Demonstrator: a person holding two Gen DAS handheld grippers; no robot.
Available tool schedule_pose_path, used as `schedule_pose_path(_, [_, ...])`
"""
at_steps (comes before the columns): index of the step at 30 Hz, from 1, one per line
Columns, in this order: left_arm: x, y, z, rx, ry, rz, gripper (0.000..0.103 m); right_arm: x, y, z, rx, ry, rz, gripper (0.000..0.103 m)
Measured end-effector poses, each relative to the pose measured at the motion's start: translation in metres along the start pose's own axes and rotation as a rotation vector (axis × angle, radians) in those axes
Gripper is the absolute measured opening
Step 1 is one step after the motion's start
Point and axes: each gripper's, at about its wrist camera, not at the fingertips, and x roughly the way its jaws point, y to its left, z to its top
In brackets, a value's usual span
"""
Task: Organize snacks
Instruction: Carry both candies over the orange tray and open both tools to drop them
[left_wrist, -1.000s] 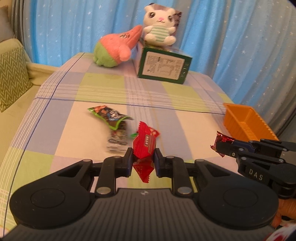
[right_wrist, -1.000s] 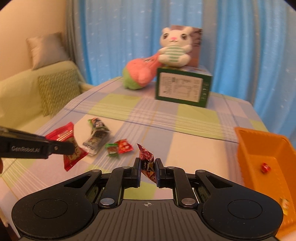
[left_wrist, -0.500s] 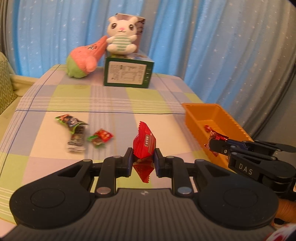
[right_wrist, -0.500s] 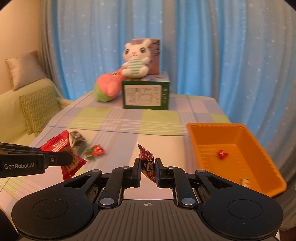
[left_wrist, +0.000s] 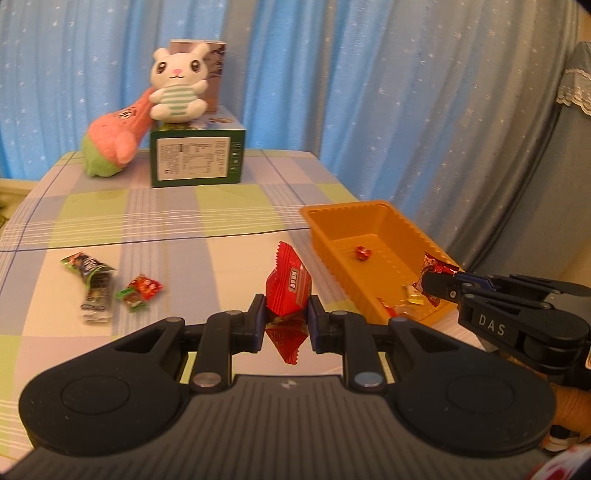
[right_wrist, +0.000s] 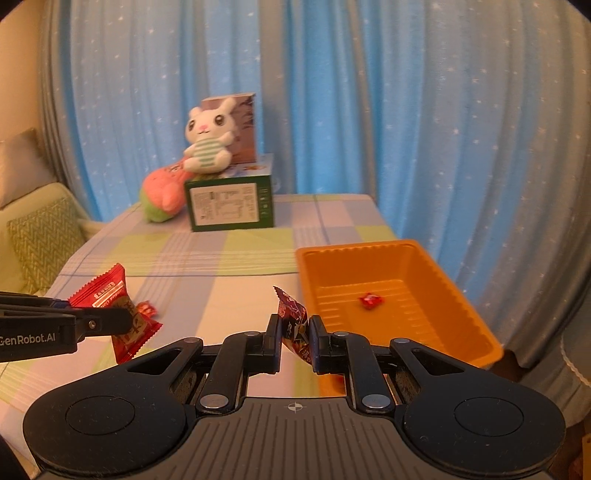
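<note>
left claw (left_wrist: 287, 319) pinching red packet (left_wrist: 289, 284) | right claw (right_wrist: 294, 338) pinching dark wrapper (right_wrist: 293, 322)

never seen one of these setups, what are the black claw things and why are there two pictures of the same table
There is no robot here: a person holds one two-finger gripper in each hand, and each gripper carries a wide-angle camera that looks forward along its fingers. So each picture is taken from one gripper, and each also catches the other from the side.

The left gripper is shut on a bright red snack packet. The right gripper is shut on a dark red candy wrapper.

They are over a table with a checked cloth. On it stand an orange tray with a few small sweets inside, loose snack packets at the left, and a green box with a plush bunny on top and a pink and green plush beside it.
</note>
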Motion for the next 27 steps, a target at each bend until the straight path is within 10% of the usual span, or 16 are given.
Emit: schedule_pose_path(27, [0.035,-0.067,0.021,0.089,0.020,-0.107,0.020,-0.010,-0.063,0.001,0.044,-0.004,-0.099,0.015])
